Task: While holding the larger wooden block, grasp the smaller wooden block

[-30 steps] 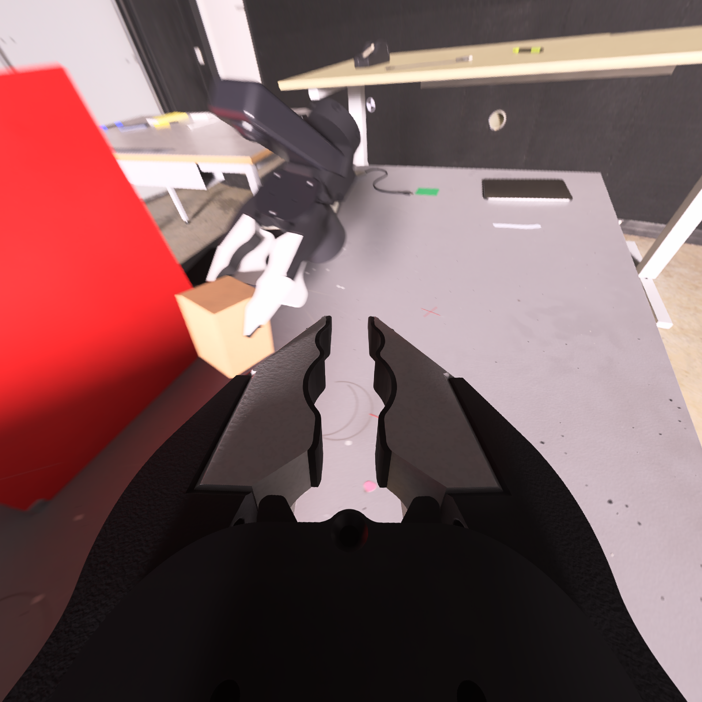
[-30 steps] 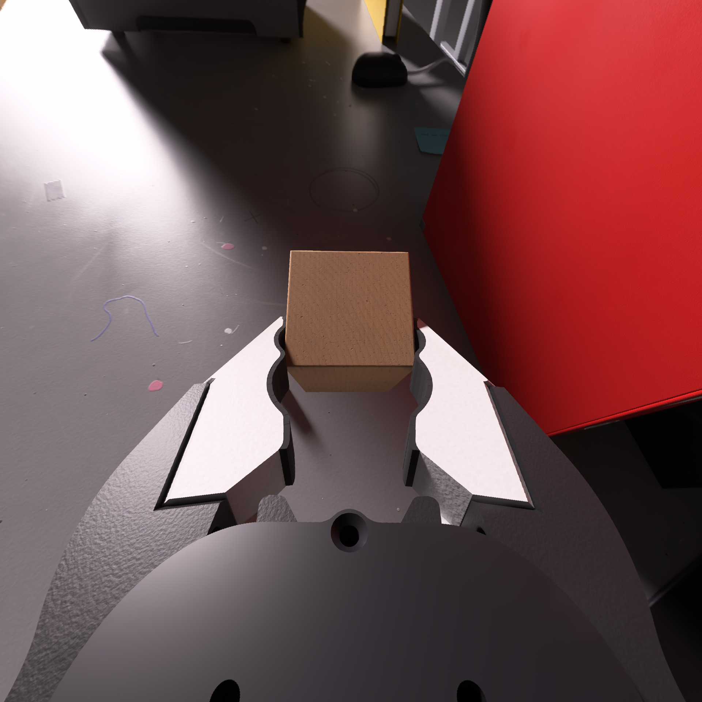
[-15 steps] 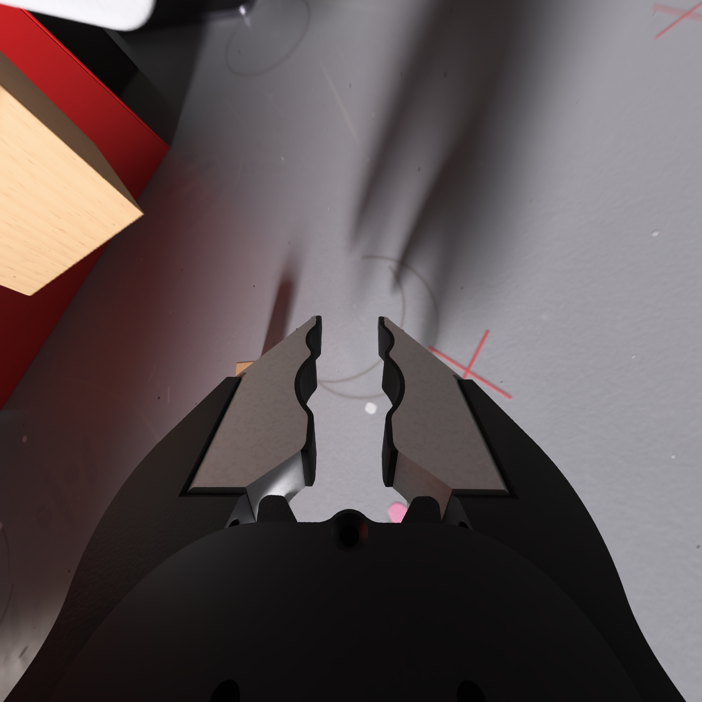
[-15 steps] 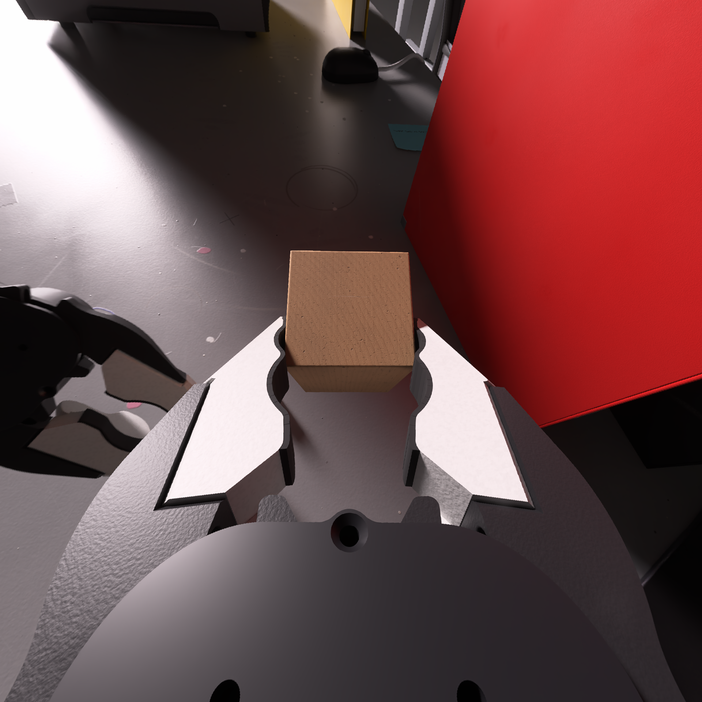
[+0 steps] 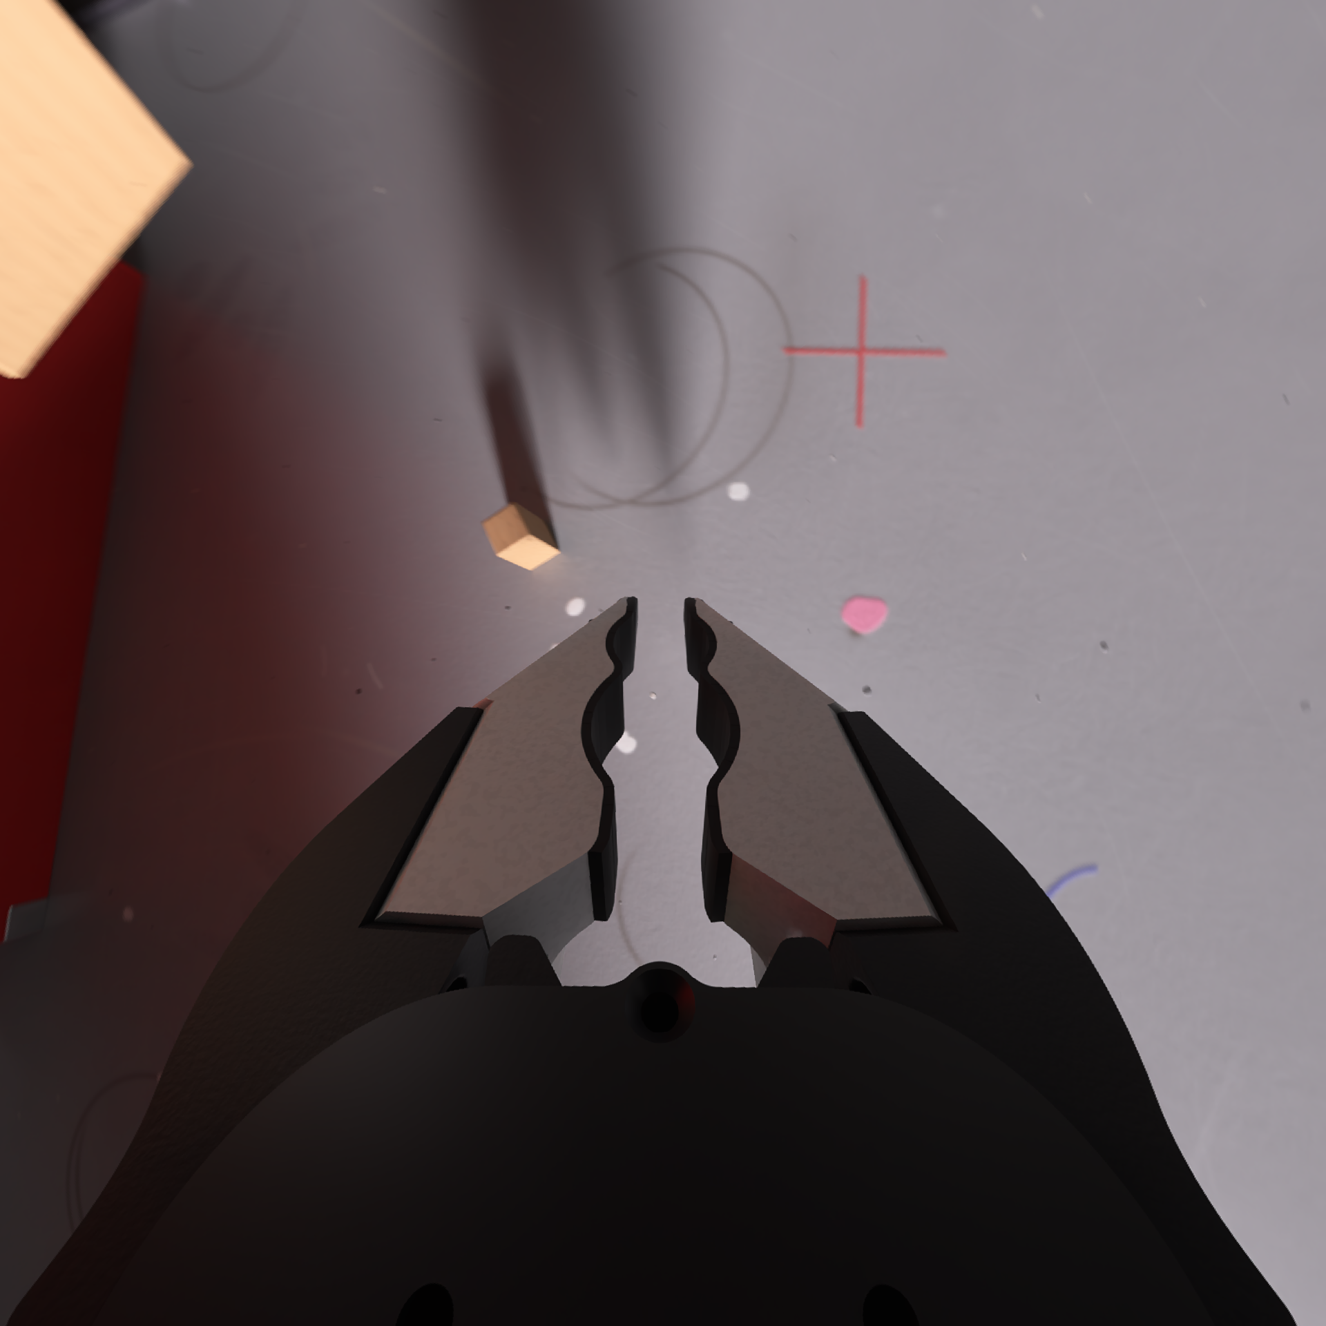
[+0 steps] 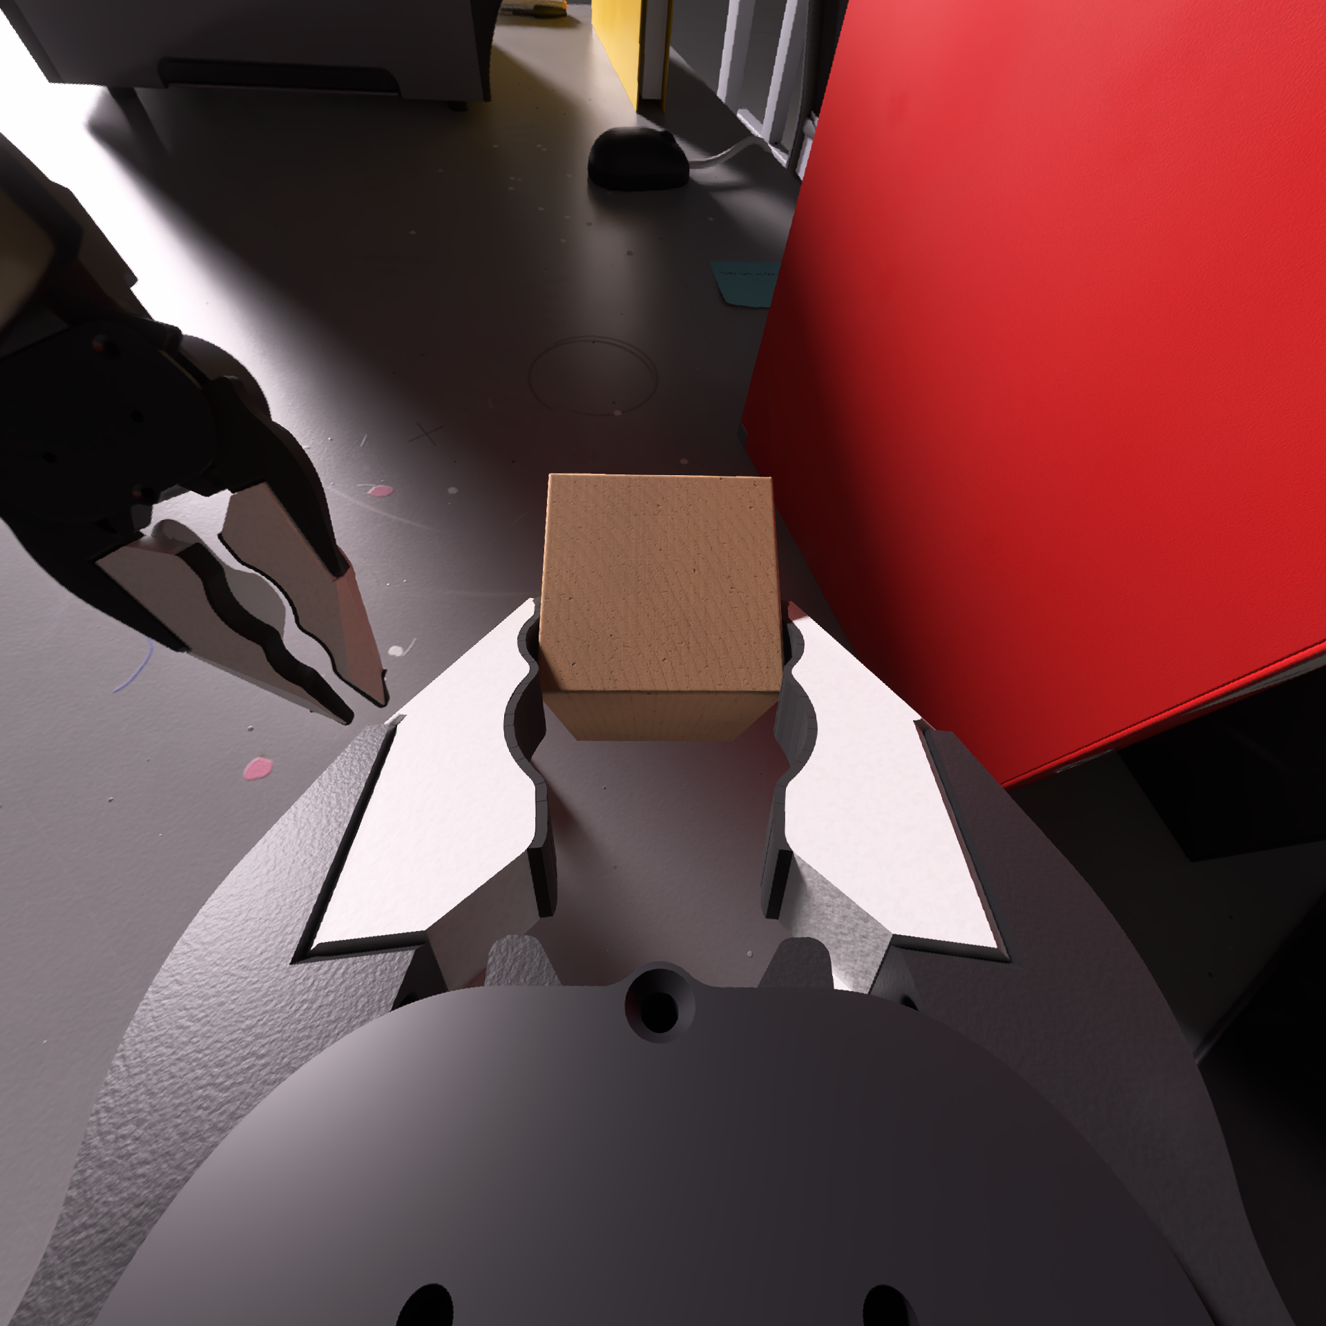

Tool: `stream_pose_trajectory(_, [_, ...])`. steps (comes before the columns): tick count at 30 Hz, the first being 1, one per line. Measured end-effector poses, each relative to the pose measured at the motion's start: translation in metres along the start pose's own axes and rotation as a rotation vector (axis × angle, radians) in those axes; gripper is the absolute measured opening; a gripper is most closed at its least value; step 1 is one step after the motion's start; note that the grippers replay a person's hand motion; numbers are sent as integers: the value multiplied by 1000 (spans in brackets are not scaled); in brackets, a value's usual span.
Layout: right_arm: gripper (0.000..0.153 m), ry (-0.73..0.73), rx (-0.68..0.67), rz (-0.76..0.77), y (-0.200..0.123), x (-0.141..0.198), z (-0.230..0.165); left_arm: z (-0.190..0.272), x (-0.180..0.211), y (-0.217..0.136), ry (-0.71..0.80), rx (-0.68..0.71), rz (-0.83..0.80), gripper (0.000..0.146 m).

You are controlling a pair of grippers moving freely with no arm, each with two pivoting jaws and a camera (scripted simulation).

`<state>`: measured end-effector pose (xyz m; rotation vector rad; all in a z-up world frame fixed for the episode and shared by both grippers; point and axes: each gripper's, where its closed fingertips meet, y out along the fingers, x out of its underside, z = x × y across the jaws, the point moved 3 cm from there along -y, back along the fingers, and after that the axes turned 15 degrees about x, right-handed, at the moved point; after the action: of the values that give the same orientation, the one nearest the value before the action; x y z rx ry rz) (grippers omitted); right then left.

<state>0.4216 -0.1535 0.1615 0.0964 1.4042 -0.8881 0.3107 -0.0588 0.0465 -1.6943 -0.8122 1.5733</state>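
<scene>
Right gripper (image 6: 659,646) with fingers pinching the larger wooden block (image 6: 656,585) off the grey counter (image 6: 430,301), left gripper (image 5: 659,610) with fingers slightly spread and empty, smaller wooden block (image 5: 521,537) lying on the counter just beyond its tips, red box (image 6: 1062,344) to the right

The larger block (image 6: 659,595) is a plain light-brown wooden cube with fine grain, raised off the grey table (image 6: 402,301), just beside the red box (image 6: 1040,359). The smaller block (image 5: 522,536) is a tiny pale wooden cube lying on the table, turned corner-on, well apart from the red box.
</scene>
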Motion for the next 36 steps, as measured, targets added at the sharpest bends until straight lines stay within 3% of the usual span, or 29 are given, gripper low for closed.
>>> stream_pose_trajectory(4, [64, 9, -2, 2, 5, 1, -2, -12, -12, 0, -19, -272, 48, 21])
stream_pose_trajectory(8, [64, 8, 0, 2, 6, 1, -3, -20, -11, 15, -8, -431, -14, 21])
stream_pose_trajectory(12, [64, 17, 4, 15, 4, 1, -2, -31, -8, 18, -78, -474, -25, 16])
stream_pose_trajectory(15, [64, 22, 1, 24, 5, 0, -2, -38, -10, 14, -105, -506, -30, 22])
stream_pose_trajectory(20, [64, 32, -2, 35, 5, 1, -1, -40, -12, 18, -220, -427, 44, 24])
stream_pose_trajectory(29, [64, 41, -2, 54, 3, -2, 0, -48, -12, 24, -357, -328, 16, 16])
stream_pose_trajectory(36, [64, 45, 4, 54, 3, -2, 1, -51, -10, 23, -383, -237, 81, 15])
